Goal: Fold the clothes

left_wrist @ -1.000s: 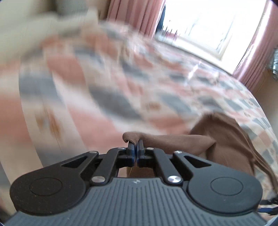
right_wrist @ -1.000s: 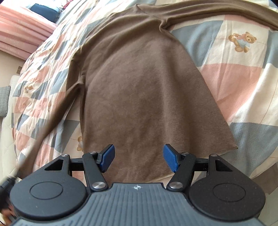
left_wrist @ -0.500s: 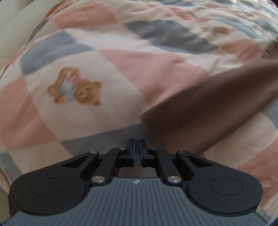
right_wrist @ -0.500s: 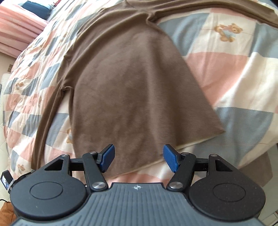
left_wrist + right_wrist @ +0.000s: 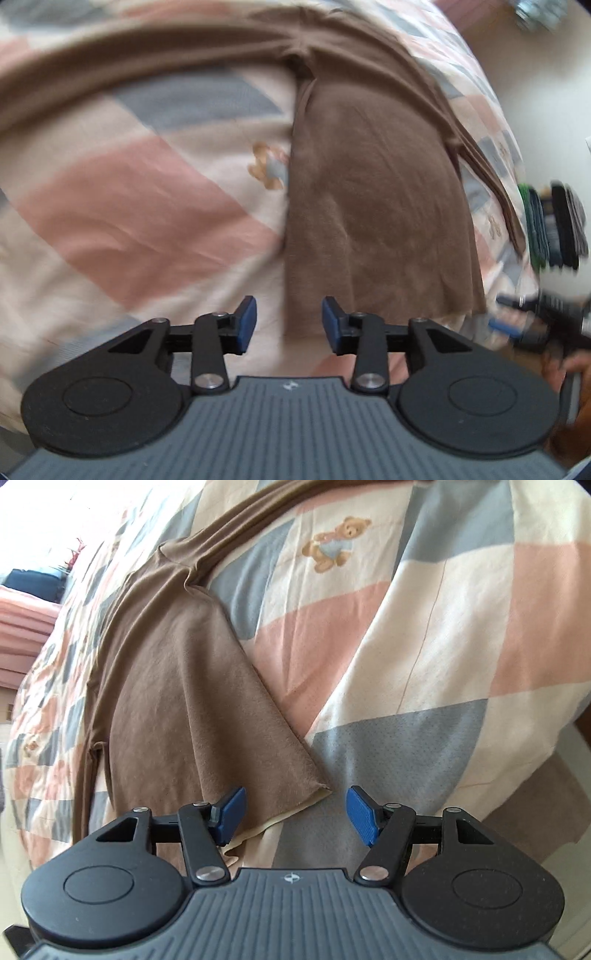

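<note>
Nearby, brown shirt flat on patchwork quilt, both claws gaping

A bed fills both views under a patchwork quilt of pink, grey and cream squares with teddy bears; pink curtains hang beyond, in bright daylight.

Left gripper spread wide and empty, hovering over the shirt's lower left corner. Brown shirt lying flat on a checked quilt, one sleeve stretched leftward across the top, partly covering a printed bear. At far right, blurred, possibly the other gripper.
</note>
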Demonstrator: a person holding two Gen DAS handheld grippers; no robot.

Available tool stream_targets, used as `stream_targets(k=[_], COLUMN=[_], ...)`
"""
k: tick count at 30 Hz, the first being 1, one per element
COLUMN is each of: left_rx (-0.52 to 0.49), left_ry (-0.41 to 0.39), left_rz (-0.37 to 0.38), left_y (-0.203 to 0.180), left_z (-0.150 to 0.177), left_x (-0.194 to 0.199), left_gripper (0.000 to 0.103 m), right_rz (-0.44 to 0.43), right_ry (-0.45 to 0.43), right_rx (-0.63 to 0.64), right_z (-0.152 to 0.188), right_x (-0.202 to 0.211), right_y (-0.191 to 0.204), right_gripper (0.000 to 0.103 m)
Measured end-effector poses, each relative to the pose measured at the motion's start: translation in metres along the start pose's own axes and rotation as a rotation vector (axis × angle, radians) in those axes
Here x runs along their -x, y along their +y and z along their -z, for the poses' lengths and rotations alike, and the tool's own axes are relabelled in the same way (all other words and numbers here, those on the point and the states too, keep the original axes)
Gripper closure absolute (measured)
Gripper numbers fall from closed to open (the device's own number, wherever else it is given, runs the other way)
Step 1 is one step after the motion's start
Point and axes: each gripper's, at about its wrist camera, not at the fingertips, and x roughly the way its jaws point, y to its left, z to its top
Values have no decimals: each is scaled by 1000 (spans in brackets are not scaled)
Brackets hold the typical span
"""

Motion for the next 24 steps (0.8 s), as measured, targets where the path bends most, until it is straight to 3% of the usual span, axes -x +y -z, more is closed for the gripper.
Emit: stream_targets(k=[4, 6, 8, 9, 10, 13, 20, 24], left_rx=[173, 218, 247, 251, 247, 179, 52, 16], left_ry=[2, 16, 17, 32, 45, 41, -69, -29], left_rz=[40, 34, 61, 70, 76, 59, 33, -29], left_y=[14, 16, 14, 11, 7, -11, -27, -30], left_z=[-8, -13, -9, -7, -6, -6, -1, 14], left_x=[-33, -48, -53, -55, -59, -53, 26, 19], left_gripper=[59, 59, 65, 77, 96, 101, 101, 101], right_rz=[-45, -63, -96, -108, -116, -137, -128, -29], right_ry=[12, 18, 27, 33, 45, 52, -29, 5], right_rx=[5, -17, -44, -51, -54, -15, 193, 237], right_z=[-8, -12, -13, -13, -13, -19, -51, -53], right_x=[-12, -19, -27, -31, -34, -28, 69, 74], right_y=[-14, -21, -26, -28, -28, -18, 3, -6], right_gripper=[39, 40, 47, 65, 97, 99, 100, 100])
